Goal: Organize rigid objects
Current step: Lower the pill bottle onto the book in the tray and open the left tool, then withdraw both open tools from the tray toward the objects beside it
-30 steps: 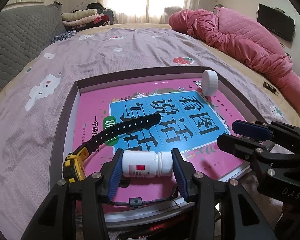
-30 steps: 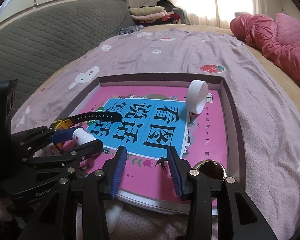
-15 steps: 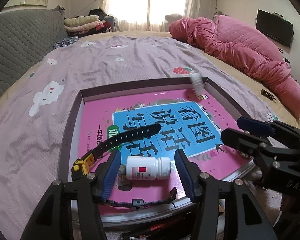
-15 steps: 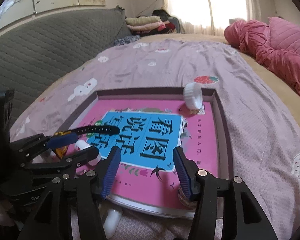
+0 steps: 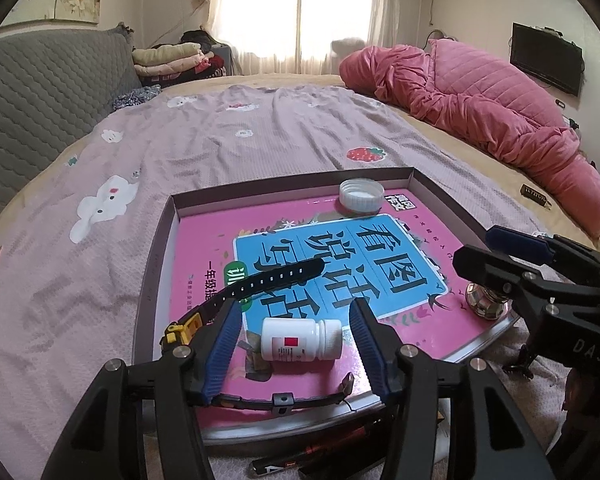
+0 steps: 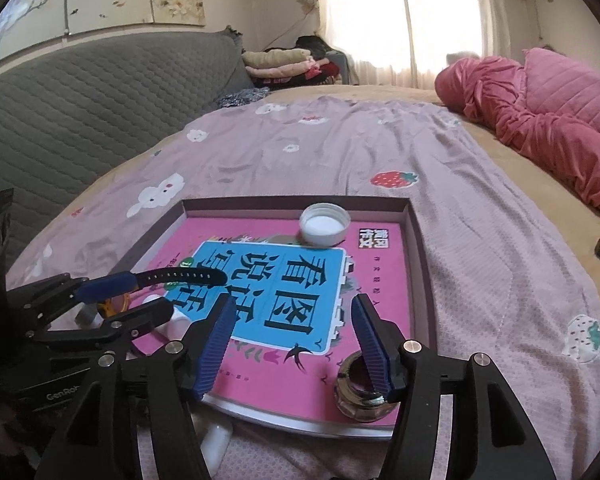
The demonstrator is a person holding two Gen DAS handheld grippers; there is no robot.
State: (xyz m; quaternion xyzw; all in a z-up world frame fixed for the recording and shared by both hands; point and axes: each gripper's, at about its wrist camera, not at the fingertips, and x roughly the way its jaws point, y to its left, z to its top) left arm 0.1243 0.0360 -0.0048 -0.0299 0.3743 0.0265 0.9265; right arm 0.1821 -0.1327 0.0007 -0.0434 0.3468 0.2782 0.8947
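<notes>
A white pill bottle (image 5: 300, 339) lies on its side on the pink book (image 5: 420, 216) inside a shallow box (image 5: 156, 272). My left gripper (image 5: 296, 344) is open, its blue pads either side of the bottle without touching. A black and yellow watch (image 5: 260, 280) lies left of the bottle, and also shows in the right wrist view (image 6: 180, 278). A white cap (image 5: 361, 195) lies flat at the box's far side, seen too in the right wrist view (image 6: 324, 224). My right gripper (image 6: 296, 340) is open and empty above the book's near edge, beside a shiny round jar (image 6: 360, 388).
The box sits on a lilac bedspread (image 5: 260, 128). A pink quilt (image 5: 480, 96) is heaped at the far right. A grey headboard (image 6: 80, 112) stands to the left. A small dark object (image 5: 534, 195) lies right of the box. Red and black items (image 5: 300, 460) lie under the box's near edge.
My left gripper opened, let go of the pill bottle and drew back. The white cap tipped from standing on edge to lying flat. My right gripper pulled back slightly.
</notes>
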